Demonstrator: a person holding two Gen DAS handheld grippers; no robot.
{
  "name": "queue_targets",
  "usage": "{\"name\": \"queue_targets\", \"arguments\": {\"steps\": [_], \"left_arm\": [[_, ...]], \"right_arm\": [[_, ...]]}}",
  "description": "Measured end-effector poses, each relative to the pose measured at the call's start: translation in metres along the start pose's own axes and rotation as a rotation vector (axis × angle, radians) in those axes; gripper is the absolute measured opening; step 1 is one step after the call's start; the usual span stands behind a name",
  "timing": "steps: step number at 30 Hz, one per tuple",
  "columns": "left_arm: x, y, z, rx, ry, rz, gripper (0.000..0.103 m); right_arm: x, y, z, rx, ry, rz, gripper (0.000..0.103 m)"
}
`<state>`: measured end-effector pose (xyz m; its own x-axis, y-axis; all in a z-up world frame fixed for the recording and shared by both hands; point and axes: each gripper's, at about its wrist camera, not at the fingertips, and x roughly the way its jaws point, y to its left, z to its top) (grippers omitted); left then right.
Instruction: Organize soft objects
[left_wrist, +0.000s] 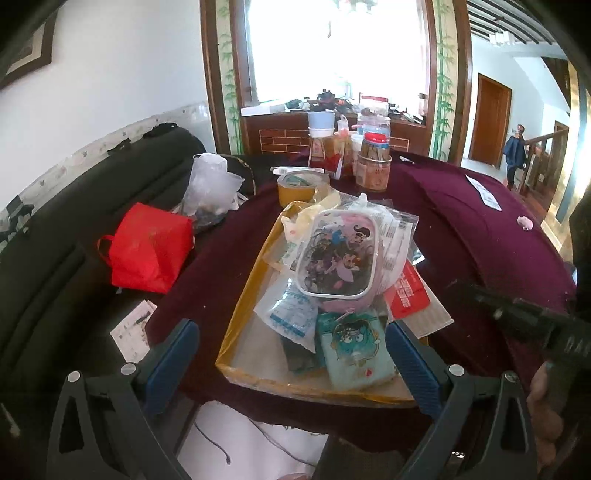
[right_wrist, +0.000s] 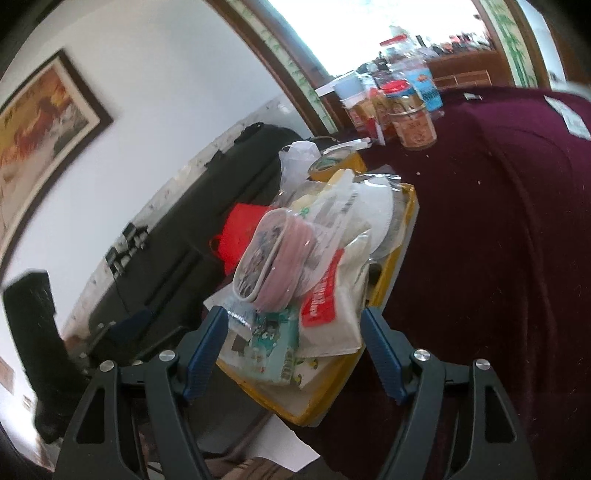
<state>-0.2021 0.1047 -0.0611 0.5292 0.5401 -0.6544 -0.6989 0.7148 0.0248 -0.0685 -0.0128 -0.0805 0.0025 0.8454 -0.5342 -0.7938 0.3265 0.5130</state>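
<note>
A shallow yellow-rimmed cardboard tray (left_wrist: 236, 317) sits on the maroon tablecloth, piled with soft packets. On top lies a pink cartoon pouch (left_wrist: 336, 254) in clear plastic, with a teal cartoon tissue pack (left_wrist: 354, 350), a clear blue-printed bag (left_wrist: 288, 314) and a red-and-white packet (left_wrist: 406, 295) below it. My left gripper (left_wrist: 295, 354) is open and empty, its fingers straddling the tray's near end. My right gripper (right_wrist: 295, 343) is open and empty in front of the same pile: pouch (right_wrist: 273, 258), tissue pack (right_wrist: 273, 347), red-and-white packet (right_wrist: 325, 299), tray (right_wrist: 399, 258).
A tape roll (left_wrist: 303, 184) and several jars and bottles (left_wrist: 373, 162) stand behind the tray. A red bag (left_wrist: 147, 247) and a clear plastic bag (left_wrist: 210, 184) lie on the black sofa at left. The maroon cloth (left_wrist: 480, 221) extends right, with a paper slip (left_wrist: 484, 192).
</note>
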Motion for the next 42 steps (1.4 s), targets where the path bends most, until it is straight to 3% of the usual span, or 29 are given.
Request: {"name": "queue_targets", "arguments": {"steps": [5, 19, 27, 33, 42], "left_arm": [[0.000, -0.004, -0.004, 0.028, 0.017, 0.027, 0.102], [0.001, -0.002, -0.007, 0.030, 0.044, 0.060, 0.102], [-0.002, 0.014, -0.001, -0.030, 0.067, 0.030, 0.102], [0.001, 0.024, 0.005, -0.057, 0.100, 0.083, 0.102], [-0.038, 0.035, 0.012, -0.043, 0.016, 0.041, 0.102]], "right_arm": [[0.000, 0.017, -0.008, -0.050, -0.006, -0.037, 0.078], [-0.017, 0.023, -0.006, -0.011, -0.047, -0.071, 0.078], [-0.026, 0.033, -0.006, -0.055, -0.082, -0.145, 0.079], [-0.029, 0.036, -0.014, -0.040, -0.073, -0.161, 0.079], [-0.044, 0.059, -0.023, -0.062, -0.103, -0.165, 0.080]]}}
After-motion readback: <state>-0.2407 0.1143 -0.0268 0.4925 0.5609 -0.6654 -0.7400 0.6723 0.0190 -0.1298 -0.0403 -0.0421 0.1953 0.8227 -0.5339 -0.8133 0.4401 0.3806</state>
